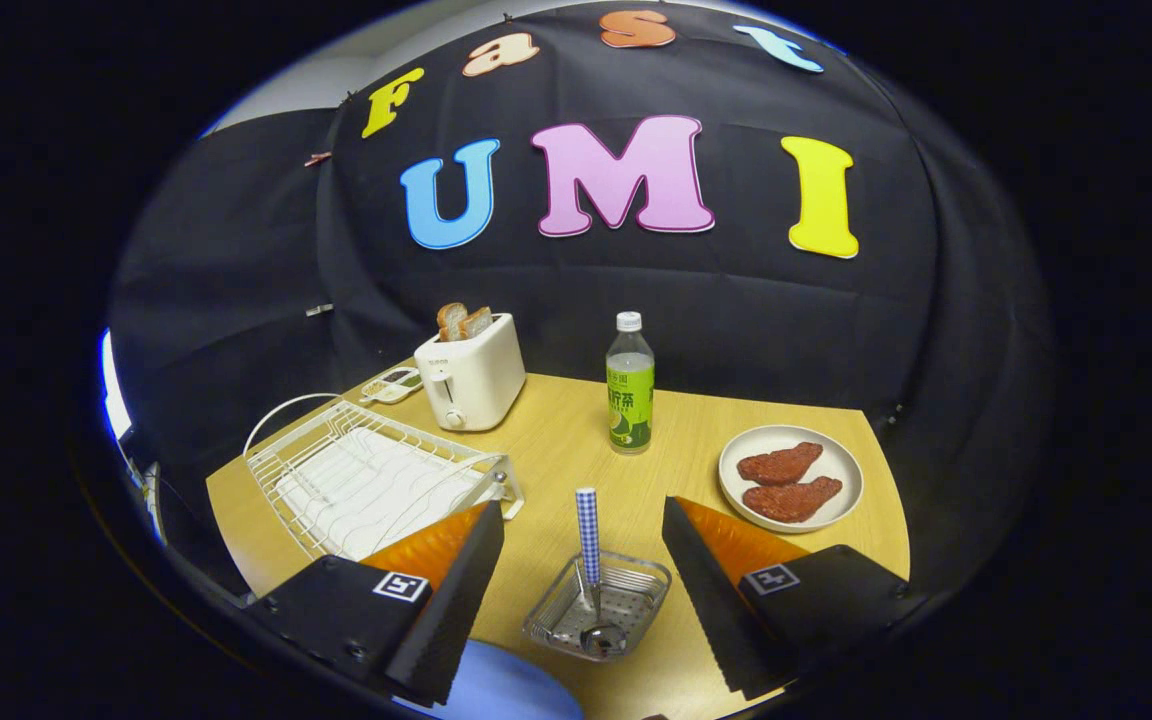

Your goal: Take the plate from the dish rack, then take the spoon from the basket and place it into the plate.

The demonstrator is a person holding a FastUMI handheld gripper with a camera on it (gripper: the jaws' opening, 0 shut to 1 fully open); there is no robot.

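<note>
My gripper (581, 510) is open, its two fingers spread wide above the wooden table. Between and just below the fingers sits a small metal mesh basket (548, 625). A spoon (588, 535) stands in it, its bowl down in the basket and its blue checked handle pointing up between the fingertips; neither finger touches it. A pale blue plate (506, 692) shows partly by the left finger, next to the basket at the table's near edge. The white wire dish rack (376, 480) lies beyond the left finger, with no plate standing in it.
A white toaster (471, 380) with bread slices stands behind the rack. A green-labelled bottle (630, 395) stands straight ahead beyond the basket. A white plate (841, 470) with two brown meat pieces lies beyond the right finger. Bare wood separates basket and bottle.
</note>
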